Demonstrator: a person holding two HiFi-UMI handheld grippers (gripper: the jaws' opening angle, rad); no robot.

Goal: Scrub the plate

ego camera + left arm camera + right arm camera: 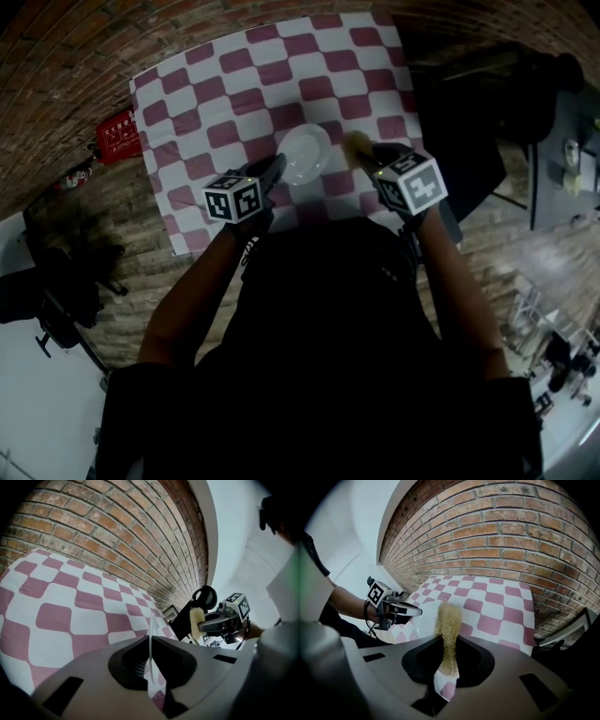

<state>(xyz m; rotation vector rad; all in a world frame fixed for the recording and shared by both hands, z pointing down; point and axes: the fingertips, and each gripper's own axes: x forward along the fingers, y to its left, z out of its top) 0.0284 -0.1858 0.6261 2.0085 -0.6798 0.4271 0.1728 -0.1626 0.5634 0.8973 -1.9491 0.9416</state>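
Note:
A small white plate (305,153) is over the pink-and-white chequered cloth (234,94). My left gripper (272,173) is shut on the plate's near-left rim. In the left gripper view the plate (150,634) shows edge-on, standing upright between the closed jaws. My right gripper (370,155) is just right of the plate, shut on a yellow fibrous scrubber (359,142). In the right gripper view the scrubber (448,620) sticks up from between the jaws, and the left gripper (410,612) is to its left. The scrubber (195,620) stays apart from the plate.
The cloth-covered table stands against brick. A red object (119,134) lies off the table's left edge, with dark equipment (56,291) lower left. Dark furniture (487,103) stands close to the table's right side. The far part of the cloth (501,606) carries nothing.

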